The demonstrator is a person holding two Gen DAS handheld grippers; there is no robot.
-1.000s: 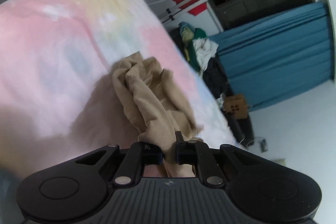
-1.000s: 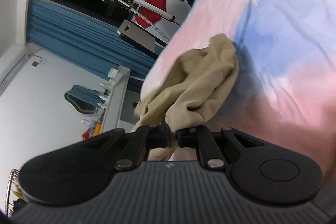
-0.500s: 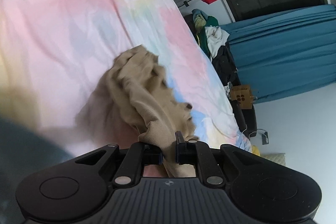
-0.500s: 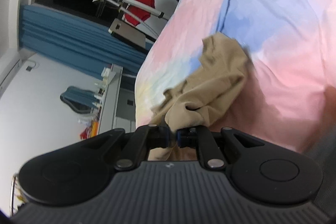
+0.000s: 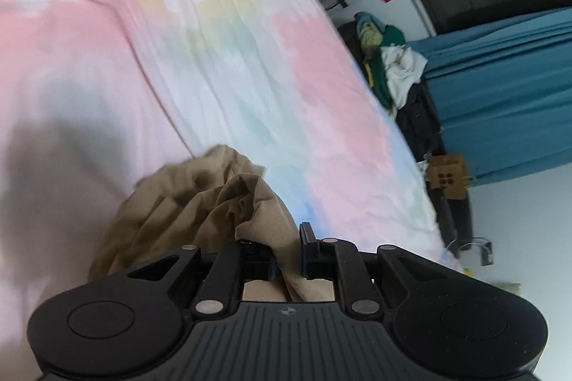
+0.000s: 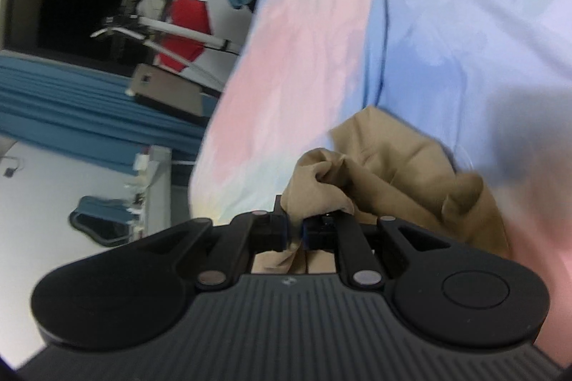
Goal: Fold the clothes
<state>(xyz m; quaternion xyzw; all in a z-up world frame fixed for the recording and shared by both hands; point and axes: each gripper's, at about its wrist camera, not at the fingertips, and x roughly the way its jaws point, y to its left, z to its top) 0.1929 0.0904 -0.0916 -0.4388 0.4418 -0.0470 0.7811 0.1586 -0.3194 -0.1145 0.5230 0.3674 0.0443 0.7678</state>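
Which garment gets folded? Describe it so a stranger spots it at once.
Find the bed with the pastel quilt. At its near end lies a crumpled tan garment, bunched up. It is the only plain tan cloth on the bed; the other clothes are piled on the floor beside it.

Left gripper [image 5: 287, 250] tilted downward, jaws nearly closed and pinching a fold of the tan garment [image 5: 200, 198] between the pads. Right gripper [image 6: 295, 231] likewise angled down, rolled somewhat to one side, jaws clamped close on another bunched edge of the same cloth. Both seen from behind, black linkages drawn inward.
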